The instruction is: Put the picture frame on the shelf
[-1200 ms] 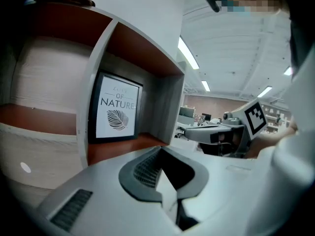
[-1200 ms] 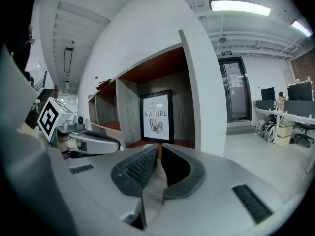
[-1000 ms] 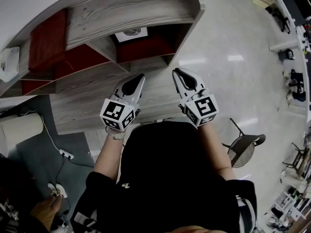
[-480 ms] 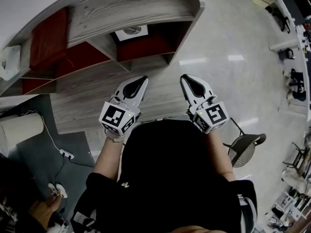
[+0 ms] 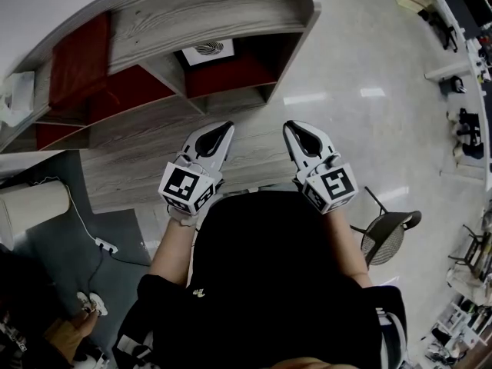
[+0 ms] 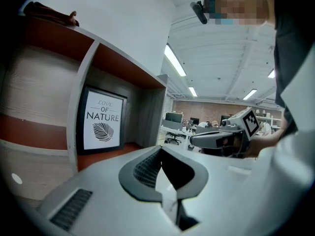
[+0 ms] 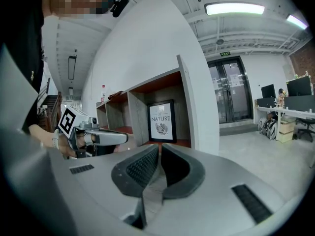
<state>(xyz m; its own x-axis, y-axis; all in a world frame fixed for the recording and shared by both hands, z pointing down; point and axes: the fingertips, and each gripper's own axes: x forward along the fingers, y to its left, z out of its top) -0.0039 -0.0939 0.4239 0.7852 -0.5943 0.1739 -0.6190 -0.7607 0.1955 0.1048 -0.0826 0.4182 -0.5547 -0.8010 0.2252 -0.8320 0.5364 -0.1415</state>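
Picture frame (image 6: 102, 127) stands upright in the compartment at the right end of the shelf (image 5: 215, 14), on that compartment's floor and set back from its front edge. Left gripper (image 5: 224, 127) and right gripper (image 5: 290, 127) are side by side in front of the shelf, apart from each other and from the frame. The frame's compartment lies ahead of the gap between them. A chair (image 5: 387, 237) stands on the floor to the right, behind the right gripper and clear of the shelf's right end. A power strip (image 5: 104, 244) lies on the floor to the left.

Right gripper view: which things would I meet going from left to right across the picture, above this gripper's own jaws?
left gripper → picture frame → shelf end wall → glass doors → monitors
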